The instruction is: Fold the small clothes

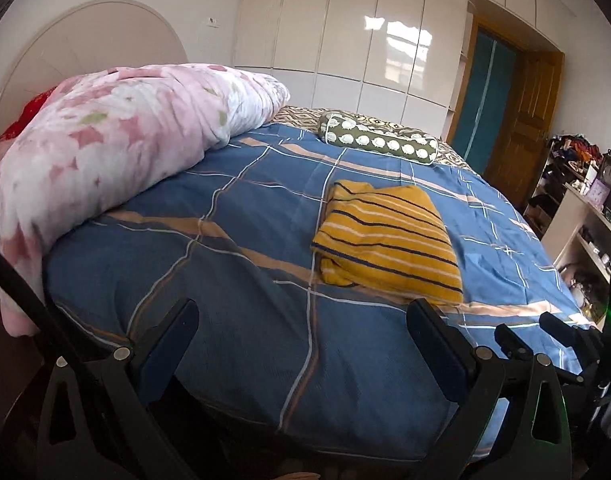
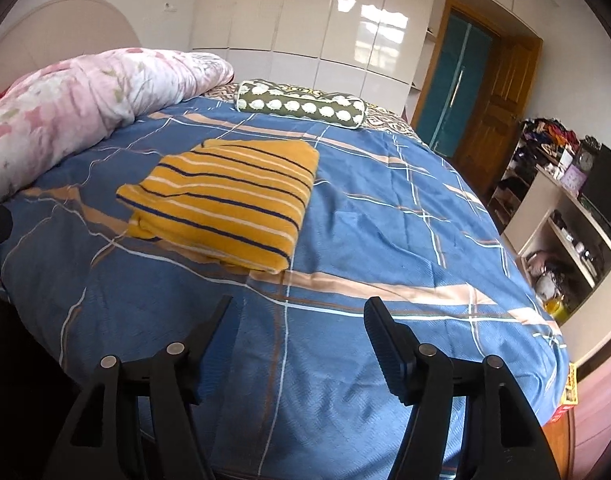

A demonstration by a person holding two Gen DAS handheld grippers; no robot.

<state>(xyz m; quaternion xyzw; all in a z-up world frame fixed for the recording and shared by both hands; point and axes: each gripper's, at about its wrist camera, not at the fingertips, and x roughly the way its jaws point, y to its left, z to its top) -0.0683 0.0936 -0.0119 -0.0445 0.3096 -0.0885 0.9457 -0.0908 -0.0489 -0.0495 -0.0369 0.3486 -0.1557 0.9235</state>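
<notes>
1. I see a bed (image 1: 225, 280) filling both views, under a blue plaid cover with tan bands.
2. Arched pale headboard (image 1: 85, 40) at far left against a white wall.
3. Glossy white wardrobe doors (image 2: 325, 32) along the back wall, with window light reflected in them.
4. Wooden door (image 2: 493, 120) at right, teal panel beside it.
5. Cluttered white shelving (image 2: 565, 240) along the right wall.

We can read no text, label, brand or number in either view. The clutter on the shelf unit (image 2: 561, 216) at the far right is too small and blurred for us to make out any lettering, and the bed cover (image 2: 385, 240) bears only a pattern.
</notes>
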